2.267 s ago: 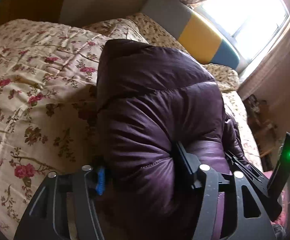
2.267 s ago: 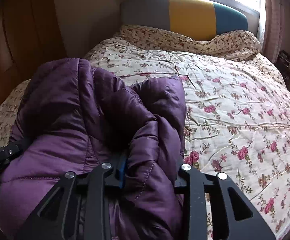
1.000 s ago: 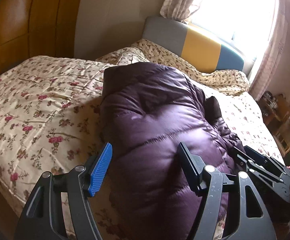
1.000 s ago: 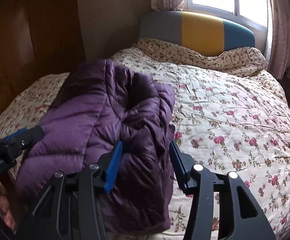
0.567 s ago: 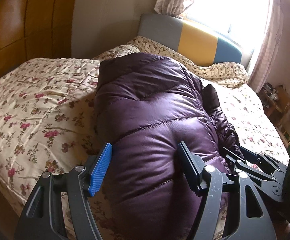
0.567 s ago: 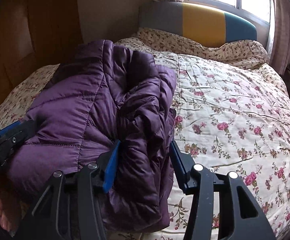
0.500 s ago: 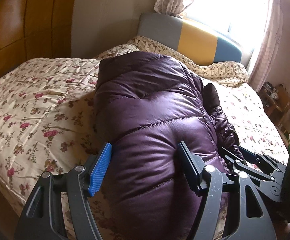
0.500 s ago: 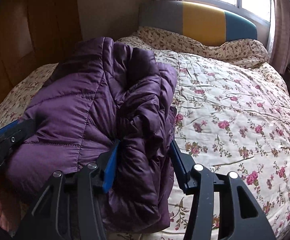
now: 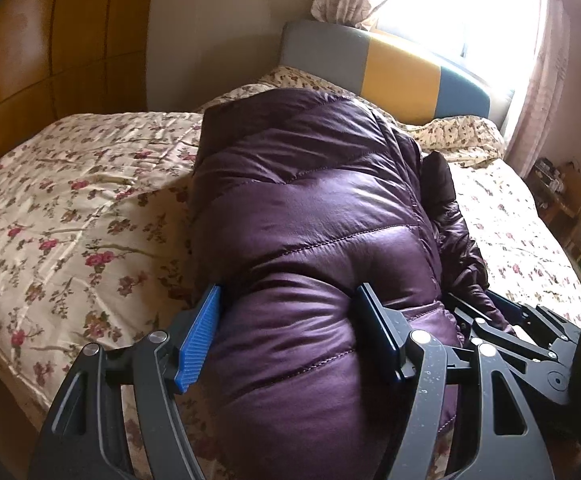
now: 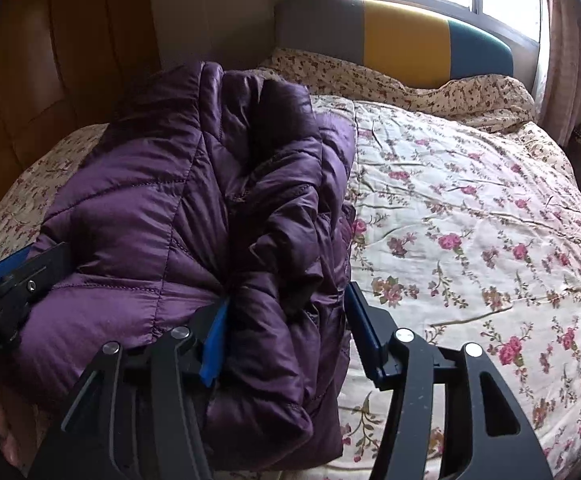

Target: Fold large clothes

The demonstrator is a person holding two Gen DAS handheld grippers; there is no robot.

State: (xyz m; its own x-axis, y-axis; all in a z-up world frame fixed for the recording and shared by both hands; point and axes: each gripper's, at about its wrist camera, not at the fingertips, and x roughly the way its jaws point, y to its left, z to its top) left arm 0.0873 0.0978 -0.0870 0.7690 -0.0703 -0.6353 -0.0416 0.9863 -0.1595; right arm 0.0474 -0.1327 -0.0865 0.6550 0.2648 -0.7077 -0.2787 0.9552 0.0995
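Purple quilted jacket (image 9: 310, 248) bundled on the near edge of the floral bedspread (image 9: 70, 208), bulging between the wide-set fingers of the left gripper (image 9: 290, 332), pads touching its sides, firm pinch or not impossible to tell. Seen only from the right wrist: rumpled folded edge of the jacket (image 10: 290, 248) between the opening fingers of the right gripper (image 10: 286, 332), the right pad clear of the cloth, plus bare bedspread (image 10: 470, 220) stretching toward the striped headboard (image 10: 402, 44)
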